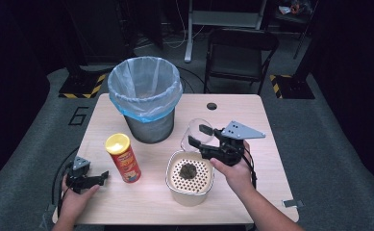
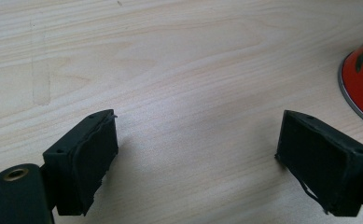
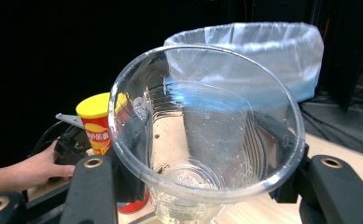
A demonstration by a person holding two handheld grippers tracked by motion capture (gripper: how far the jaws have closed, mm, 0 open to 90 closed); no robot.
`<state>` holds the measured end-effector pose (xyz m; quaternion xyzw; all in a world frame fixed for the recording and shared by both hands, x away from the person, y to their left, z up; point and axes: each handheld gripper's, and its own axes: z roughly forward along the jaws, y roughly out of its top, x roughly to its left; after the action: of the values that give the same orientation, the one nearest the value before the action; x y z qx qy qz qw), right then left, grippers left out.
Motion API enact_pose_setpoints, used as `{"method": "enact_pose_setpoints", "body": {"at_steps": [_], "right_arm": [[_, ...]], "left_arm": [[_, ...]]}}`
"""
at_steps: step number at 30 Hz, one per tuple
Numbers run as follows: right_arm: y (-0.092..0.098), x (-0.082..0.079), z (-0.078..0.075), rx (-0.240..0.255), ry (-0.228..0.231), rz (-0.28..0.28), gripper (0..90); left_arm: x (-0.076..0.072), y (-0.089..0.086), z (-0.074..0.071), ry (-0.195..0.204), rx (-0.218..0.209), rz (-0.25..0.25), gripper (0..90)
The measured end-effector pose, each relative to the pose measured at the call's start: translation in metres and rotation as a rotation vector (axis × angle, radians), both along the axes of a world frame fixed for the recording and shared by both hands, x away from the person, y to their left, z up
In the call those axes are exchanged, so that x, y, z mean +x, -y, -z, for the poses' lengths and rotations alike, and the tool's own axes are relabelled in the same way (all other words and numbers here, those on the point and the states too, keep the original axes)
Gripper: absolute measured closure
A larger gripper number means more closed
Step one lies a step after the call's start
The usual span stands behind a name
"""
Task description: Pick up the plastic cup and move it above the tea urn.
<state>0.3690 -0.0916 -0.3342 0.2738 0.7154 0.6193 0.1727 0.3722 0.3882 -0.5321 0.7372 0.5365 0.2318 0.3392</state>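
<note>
The right gripper [image 1: 200, 135] has a clear plastic cup [image 1: 194, 131] between its two jaws; the jaws sit about half open and press on the sides of the cup, so the cup is held; in the right gripper view the cup [image 3: 207, 135] is seen from its wide mouth, with the black jaws on both sides of it and a few small dark bits stuck inside near the bottom; the cup is tipped on its side in the air, just behind a white pot [image 1: 190, 191]; the pot has a white top with lots of little holes, and a dark clump [image 1: 189, 170] lies on that top.

The left gripper [image 1: 103, 176] rests low at the left front part of the table [image 1: 252, 125]; its jaws are wide open and hold nothing; in the left gripper view there is bare wood between the two pads [image 2: 93, 156], and the red bottom edge of a can [image 2: 362, 86] shows at the right side; from above, the red can with the yellow lid [image 1: 123, 158] stands up straight just beside this gripper.

A grey bin [image 1: 146, 98] with a see-through bag in it stands at the back of the table, behind the can and the cup; a dark folding chair [image 1: 240, 53] stands on the floor past the table.
</note>
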Motion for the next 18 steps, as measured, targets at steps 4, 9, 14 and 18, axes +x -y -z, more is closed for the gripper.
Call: {"method": "enact_pose_setpoints", "body": {"at_steps": [4,9,14,18], "right_arm": [[-0.010,0.002,-0.023,-0.044,0.051,0.000,41.6],[-0.026,0.018,-0.056,-0.092,0.109,0.012,41.6],[-0.036,0.035,-0.078,-0.090,0.102,0.019,41.6],[-0.046,0.050,-0.094,-0.096,0.104,0.008,41.3]], "left_arm": [[0.000,0.000,0.000,0.001,0.004,0.001,12.0],[0.000,0.000,0.000,0.001,0.004,0.002,11.9],[0.000,0.000,0.000,0.000,0.001,0.000,12.0],[0.000,0.000,0.000,0.000,0.001,0.000,12.0]]}}
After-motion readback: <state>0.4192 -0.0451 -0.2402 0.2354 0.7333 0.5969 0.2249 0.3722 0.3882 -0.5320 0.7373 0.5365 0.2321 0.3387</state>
